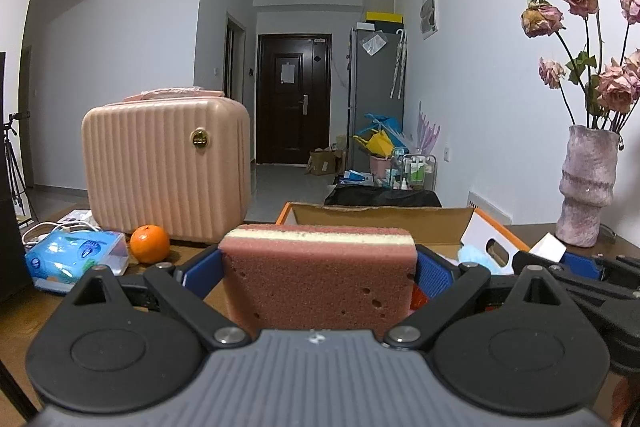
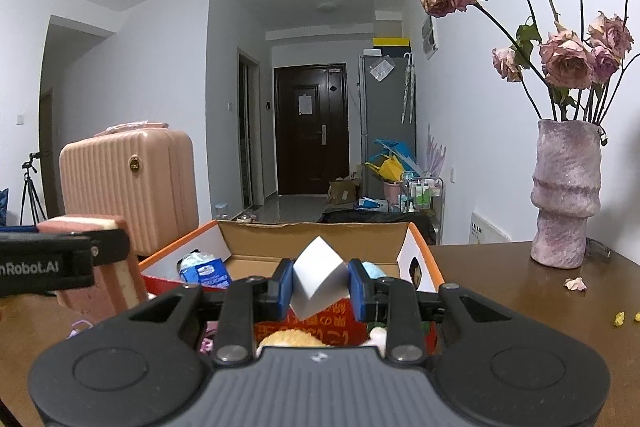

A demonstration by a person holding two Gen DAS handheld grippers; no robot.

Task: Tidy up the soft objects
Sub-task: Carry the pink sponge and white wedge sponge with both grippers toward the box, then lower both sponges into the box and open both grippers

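Note:
My left gripper point(image 1: 318, 273) is shut on a thick pink sponge point(image 1: 318, 275) with a cream layer near its top; the blue pads press its two sides. That sponge point(image 2: 100, 267) also shows at the left of the right wrist view, held above the table. My right gripper point(image 2: 318, 285) is shut on a small white foam block point(image 2: 318, 281), tilted corner-up, over the open cardboard box point(image 2: 312, 239) with orange edges. Inside the box lie a blue tissue pack point(image 2: 206, 273), a light blue soft item point(image 2: 374, 271) and a yellow plush point(image 2: 292, 337). The right gripper point(image 1: 576, 267) appears at the right of the left wrist view.
A pink ribbed case point(image 1: 166, 167) stands at the back left of the brown table point(image 2: 520, 307), with an orange point(image 1: 149, 243) and a tissue pack point(image 1: 76, 255) beside it. A pink vase point(image 2: 566, 195) with dried roses stands at the right. Petal crumbs point(image 2: 576, 283) lie near it.

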